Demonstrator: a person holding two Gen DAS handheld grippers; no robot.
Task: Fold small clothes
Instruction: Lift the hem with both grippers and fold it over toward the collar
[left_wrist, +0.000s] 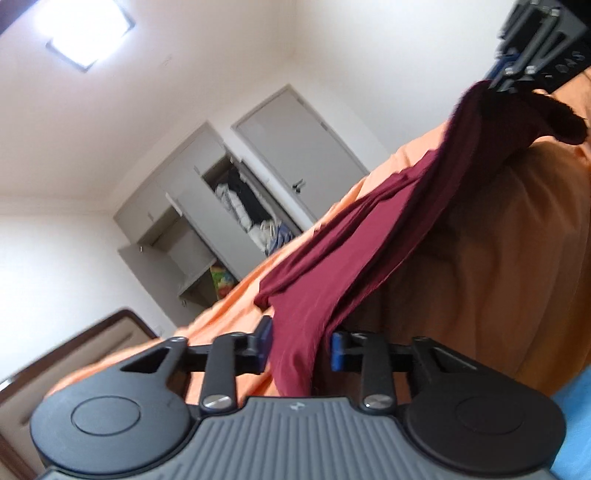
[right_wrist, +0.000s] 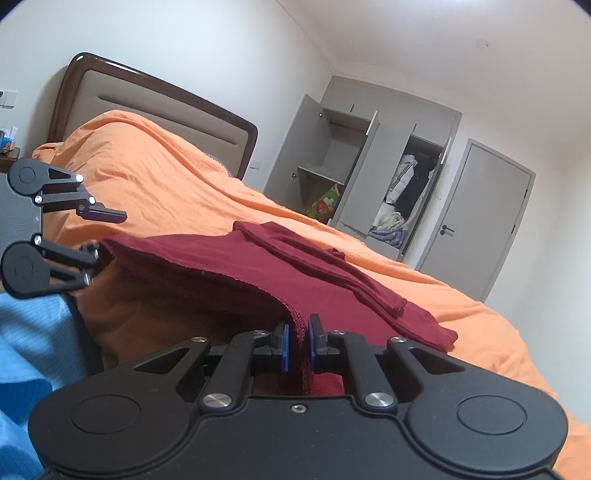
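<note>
Maroon garment (right_wrist: 236, 266) on the orange bedsheet (right_wrist: 177, 184), its edge clamped by both hand-held grippers, left (left_wrist: 301, 345) and right (right_wrist: 298, 341).

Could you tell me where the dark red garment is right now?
The dark red garment lies on the orange bedspread, its near edge lifted between the left gripper and right gripper.
</note>
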